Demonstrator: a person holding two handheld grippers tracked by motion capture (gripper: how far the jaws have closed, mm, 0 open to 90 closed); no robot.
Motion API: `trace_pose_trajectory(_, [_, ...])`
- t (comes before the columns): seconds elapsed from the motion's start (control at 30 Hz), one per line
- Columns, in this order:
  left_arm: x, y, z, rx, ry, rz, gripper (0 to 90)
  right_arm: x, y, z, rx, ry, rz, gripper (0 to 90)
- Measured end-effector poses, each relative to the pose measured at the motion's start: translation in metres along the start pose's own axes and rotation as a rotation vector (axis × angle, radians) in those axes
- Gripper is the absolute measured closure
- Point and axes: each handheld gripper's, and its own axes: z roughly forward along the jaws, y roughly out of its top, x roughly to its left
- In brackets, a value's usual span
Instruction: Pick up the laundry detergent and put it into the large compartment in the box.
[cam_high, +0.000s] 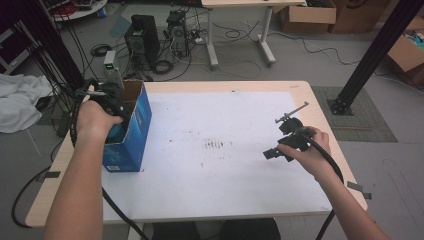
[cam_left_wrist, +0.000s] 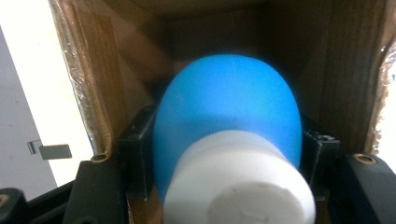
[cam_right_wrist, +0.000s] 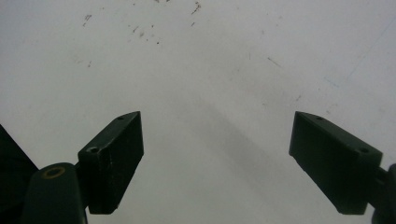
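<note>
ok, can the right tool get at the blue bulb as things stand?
Probably not: the blue bulb sits inside the blue box, clamped in the left tool. The right tool is open across the table.

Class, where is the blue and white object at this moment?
In the left gripper view, the blue and white object sits clamped in the left claw, inside the blue cardboard box at the table's left edge.

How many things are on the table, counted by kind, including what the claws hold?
Blue cardboard box: 1
Blue bulb with white cap, gripped by the left claw inside the box: 1
Total: 2
The right claw is open, holding nothing.
</note>
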Motion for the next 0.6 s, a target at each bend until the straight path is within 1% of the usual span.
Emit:
trace_pose_trajectory(0.07, [0.0002, 0.0000, -0.0001, 0.002, 0.000, 0.002, 37.3, -0.0005, -0.0005, -0.0001, 0.002, 0.000, 0.003, 17.6])
trace_pose_trajectory(0.1, [0.0002, -0.0001, -0.0002, 0.004, 0.009, -0.001, 37.2, -0.0009, -0.0007, -0.0002, 0.002, -0.001, 0.001, 17.5])
trace_pose_trajectory(0.23, [0.0009, -0.0004, 0.0003, 0.012, 0.010, -0.001, 36.2, -0.0010, -0.0006, -0.0016, -0.002, -0.002, 0.002, 17.5])
trace_pose_trajectory(0.6, [0.0012, -0.0011, -0.0022, 0.001, 0.014, 0.002, 37.2, 0.0006, 0.0007, -0.0019, -0.004, -0.001, -0.001, 17.4])
